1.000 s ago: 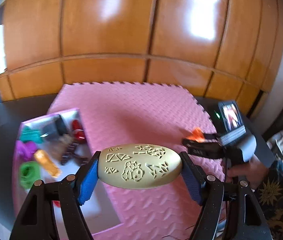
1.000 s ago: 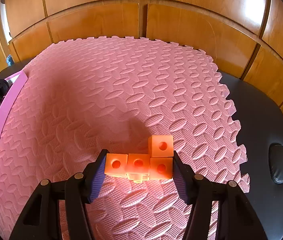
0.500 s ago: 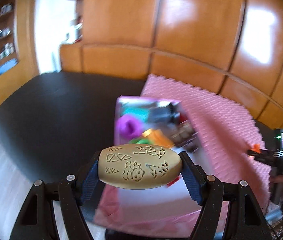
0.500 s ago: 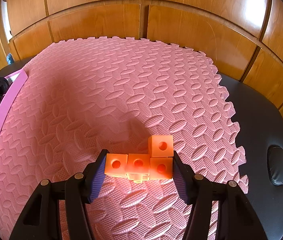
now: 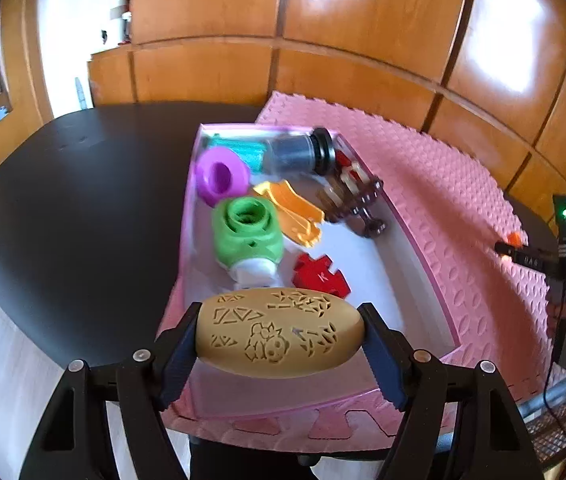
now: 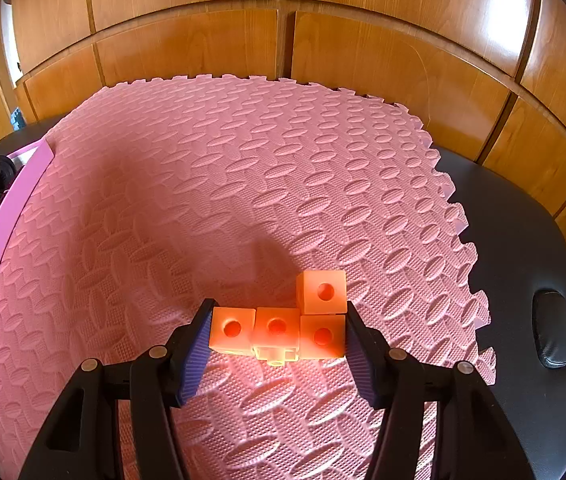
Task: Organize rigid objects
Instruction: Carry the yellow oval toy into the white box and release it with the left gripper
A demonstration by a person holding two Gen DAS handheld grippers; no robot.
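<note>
My left gripper (image 5: 279, 336) is shut on a tan carved oval block (image 5: 279, 330), held by its two ends above the near end of a pink-rimmed tray (image 5: 423, 256). The tray holds a green cylinder toy (image 5: 247, 232), a purple ring (image 5: 221, 176), an orange piece (image 5: 295, 210), a red puzzle piece (image 5: 321, 276), a dark jar (image 5: 303, 154) and a brown toy (image 5: 353, 198). My right gripper (image 6: 277, 330) is shut on a cluster of orange cubes (image 6: 283, 322) with round holes, just above the pink foam mat (image 6: 243, 184).
The mat lies on a black table (image 5: 63, 200); its bare top shows at left and at right (image 6: 523, 248). Wooden panelling (image 6: 283, 20) stands behind. The tray's purple rim (image 6: 7, 220) runs along the right wrist view's left edge. A black oval object (image 6: 553, 330) rests on the table.
My left gripper has swung left from over the mat and sunk toward the tray, which now looks nearer and larger, with the oval block still held. The right gripper has not moved.
</note>
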